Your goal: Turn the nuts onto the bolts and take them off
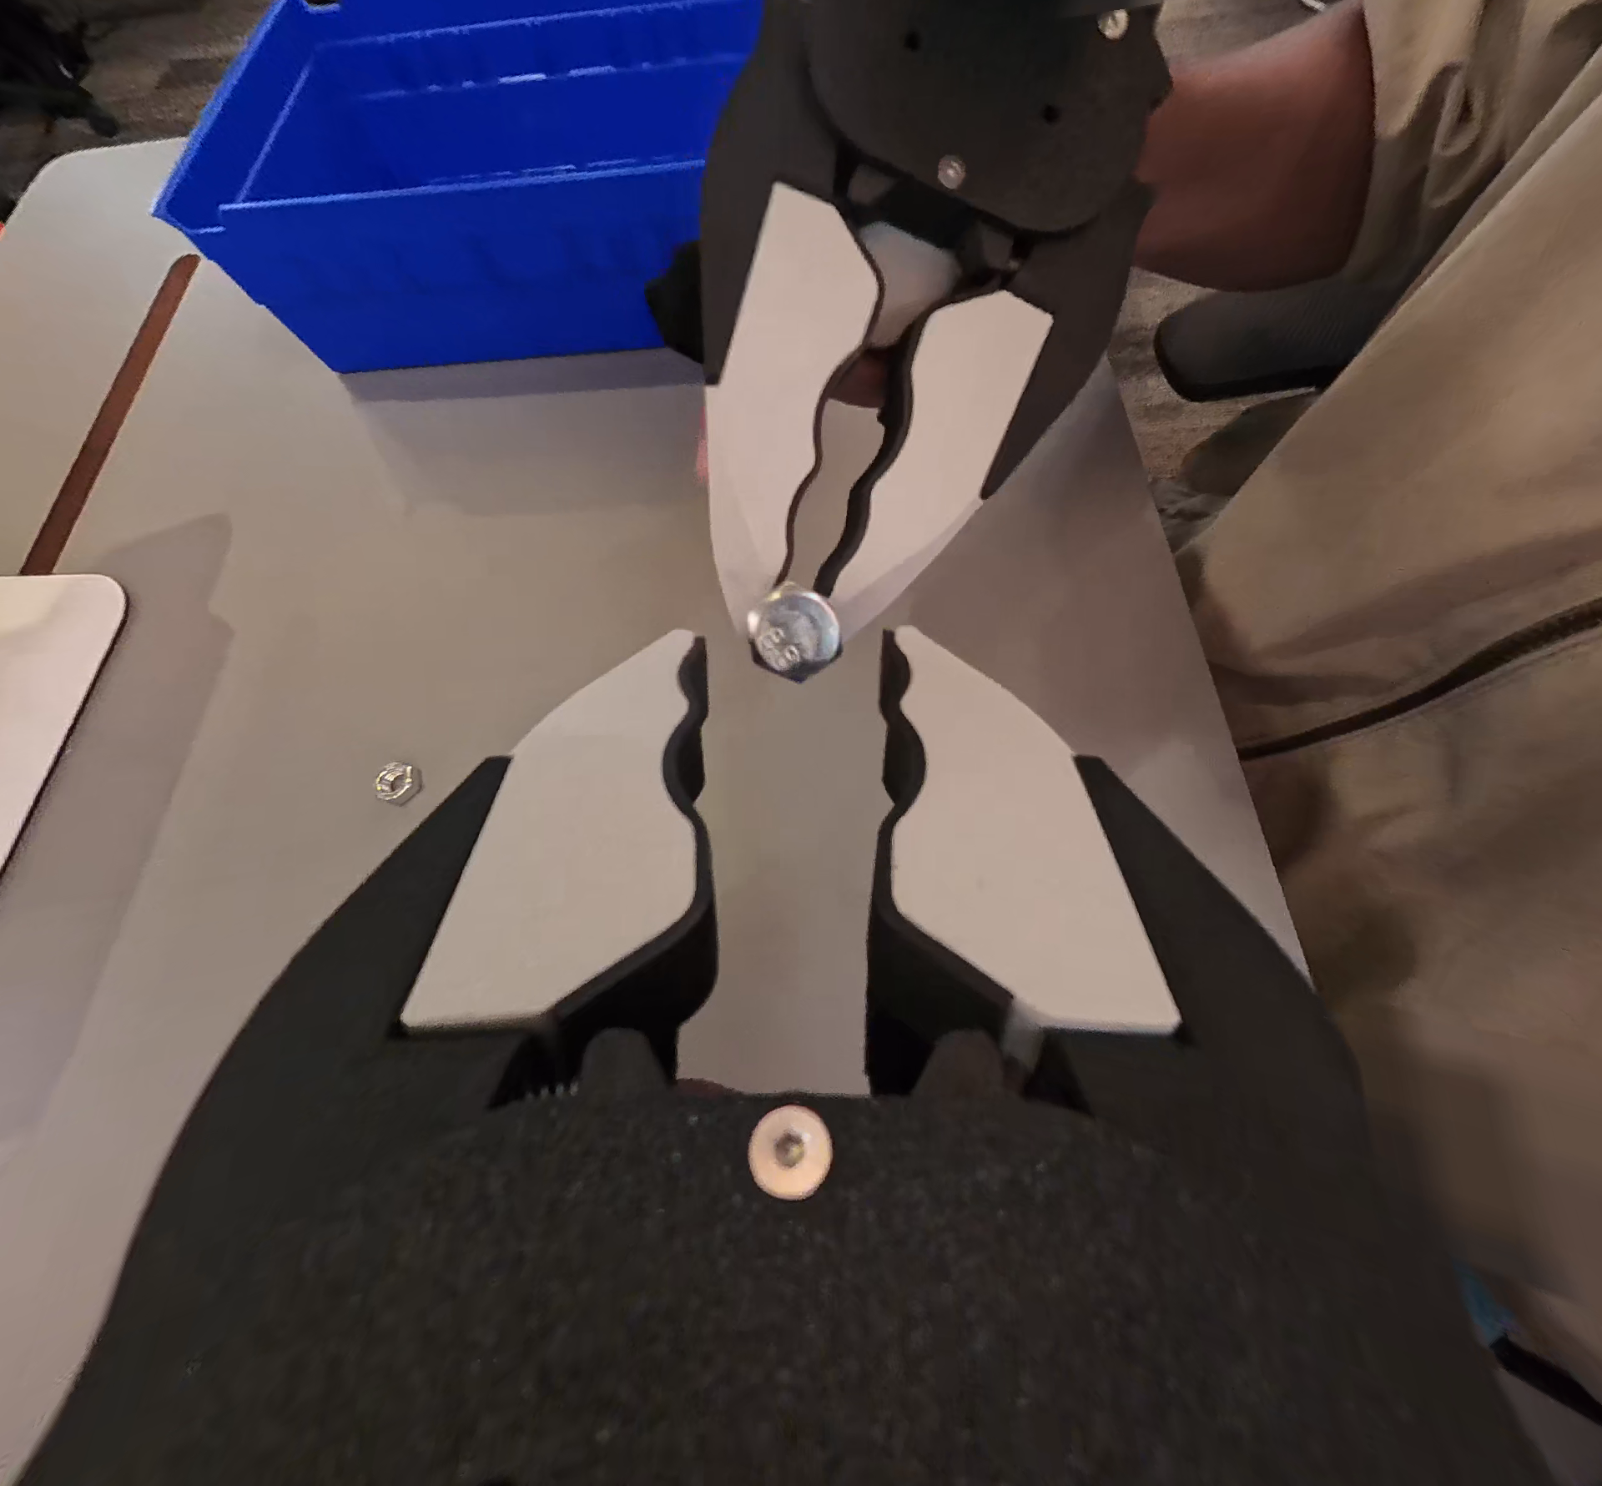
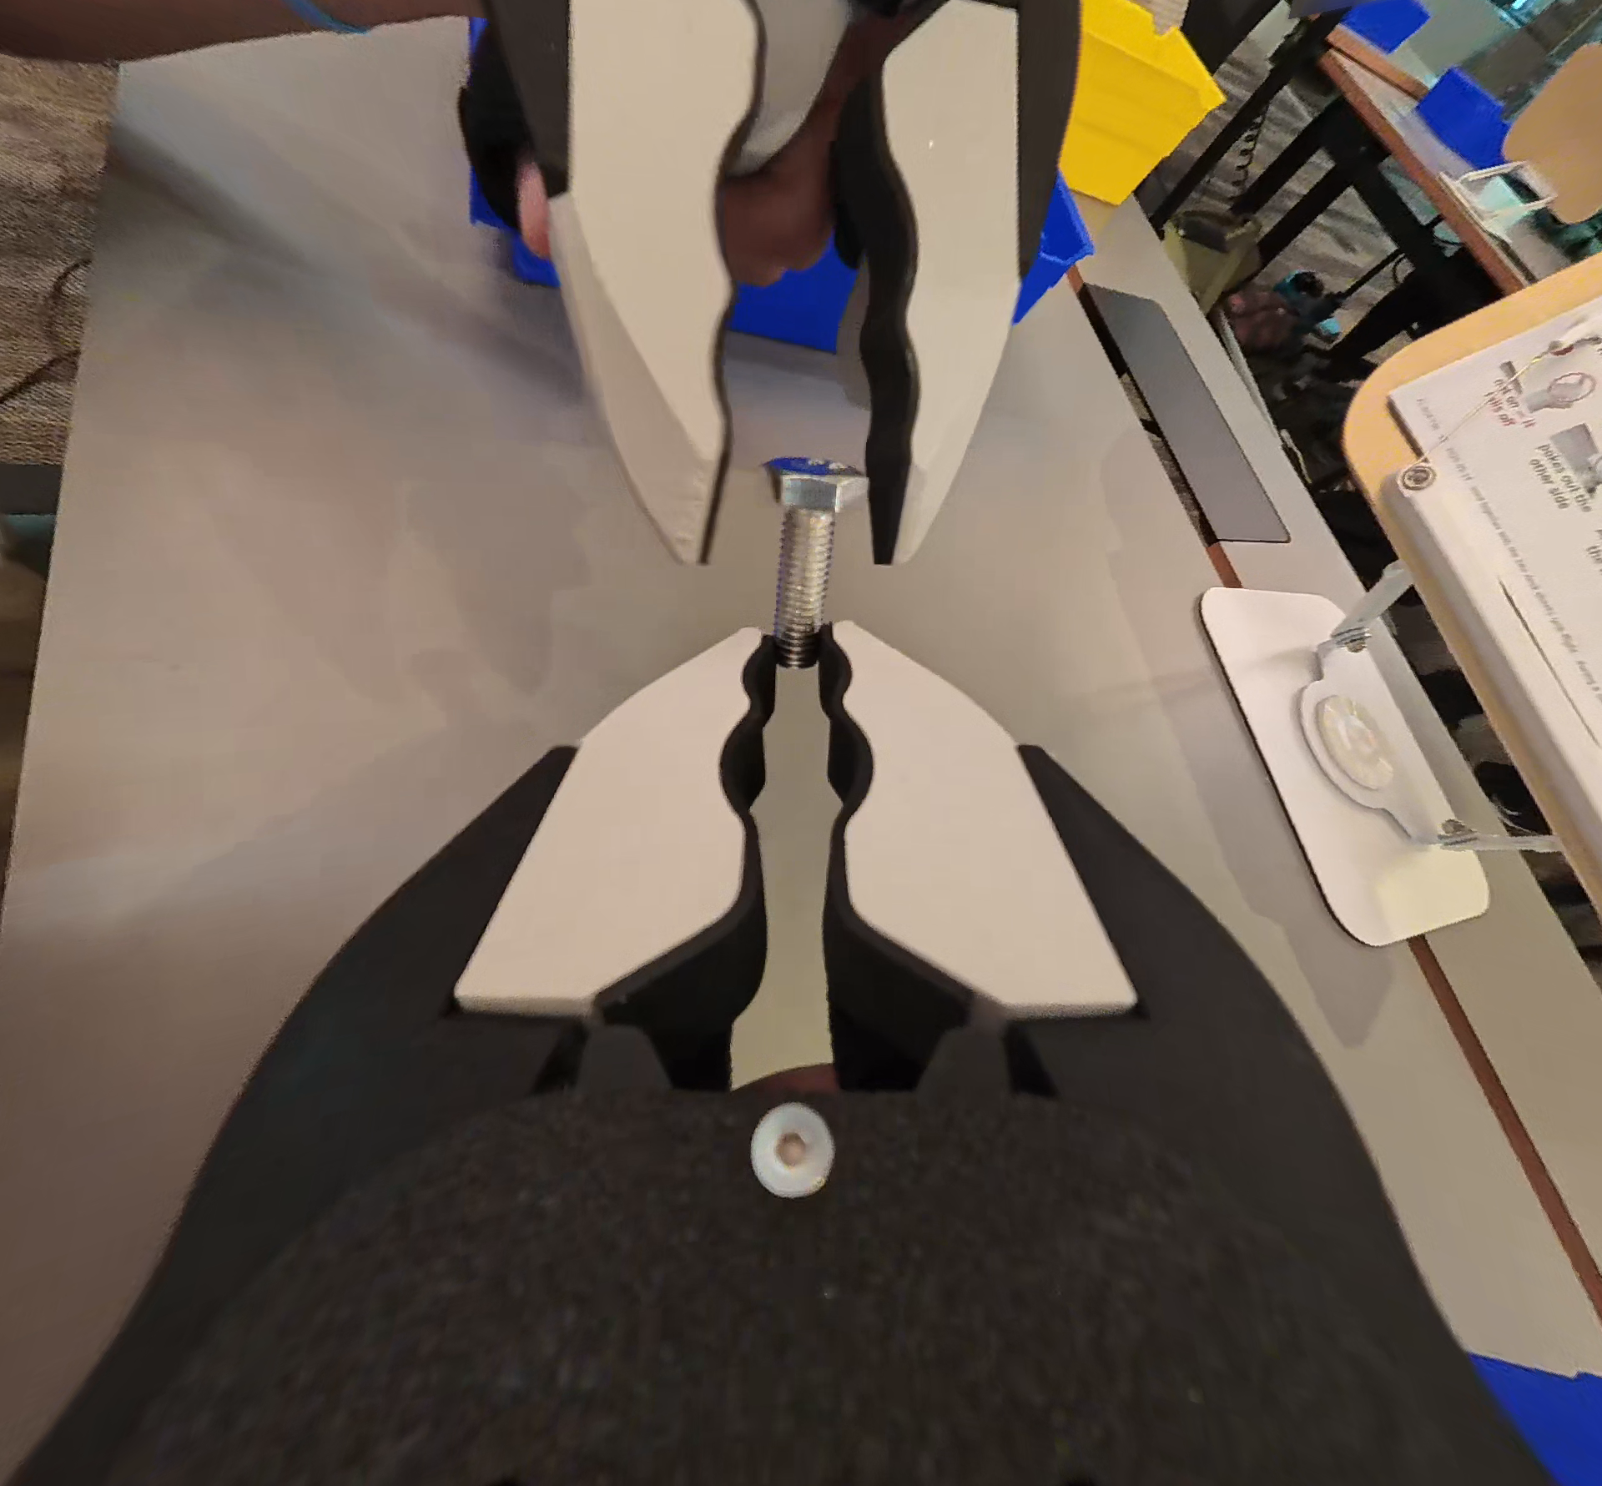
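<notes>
Your right claw [image 2: 796, 647] is clenched on the threaded tip of a silver bolt [image 2: 804, 556], which sticks straight out from the fingertips with its hex head at the far end. In the left wrist view the same bolt [image 1: 794, 631] shows head-on, pinched at the tips of the right claw [image 1: 802, 608], held above the grey tabletop [image 1: 433, 534].

Your left claw [image 1: 793, 647] is released, its two fingers spread with a clear gap between them. In the right wrist view the left claw [image 2: 793, 551] comes in from the opposite side, its tips standing on either side of the bolt's head and upper shank; they are near the metal, and you cannot tell from either view whether they touch it.

A single silver nut [image 1: 398, 783] lies flat on the tabletop, well apart from the bolt and off to the left of your left claw. A blue bin [image 1: 468, 170] stands farther back on the tabletop. In the right wrist view, a yellow bin [image 2: 1127, 109] sits beyond the tabletop's edge, and a printed sheet on a stand [image 2: 1508, 508] is at the right.
</notes>
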